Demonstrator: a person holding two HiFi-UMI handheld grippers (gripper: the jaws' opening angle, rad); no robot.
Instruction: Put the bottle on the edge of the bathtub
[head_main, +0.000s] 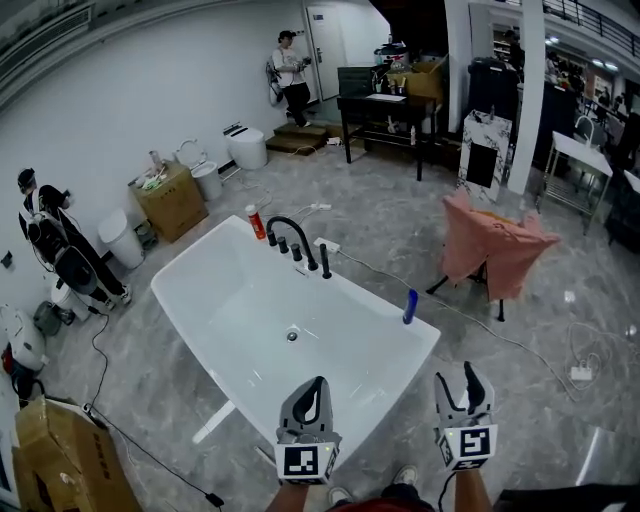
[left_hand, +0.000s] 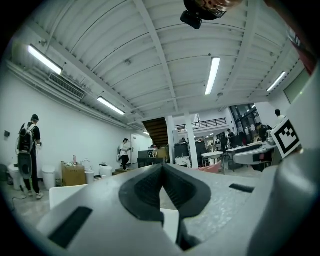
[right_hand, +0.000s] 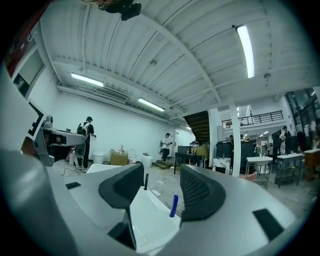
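Note:
A blue bottle (head_main: 410, 306) stands upright on the right-hand rim of the white bathtub (head_main: 186, 268). In the right gripper view the blue bottle (right_hand: 173, 205) shows far off between the jaws, standing on the bathtub (right_hand: 147, 220). A red bottle (head_main: 256, 222) stands at the tub's far rim beside the black faucet (head_main: 291, 236). My left gripper (head_main: 316, 386) hovers over the tub's near corner, shut and empty, its jaws meeting at the tip (left_hand: 162, 167). To its right, over the floor, my right gripper (head_main: 457, 378) is open with nothing held (right_hand: 161, 172).
A chair draped in pink cloth (head_main: 492, 246) stands right of the tub, with a cable and a power strip (head_main: 581, 373) on the floor. Cardboard boxes (head_main: 172, 200) and bins line the left wall. People stand at the left (head_main: 50, 240) and far back (head_main: 290, 75).

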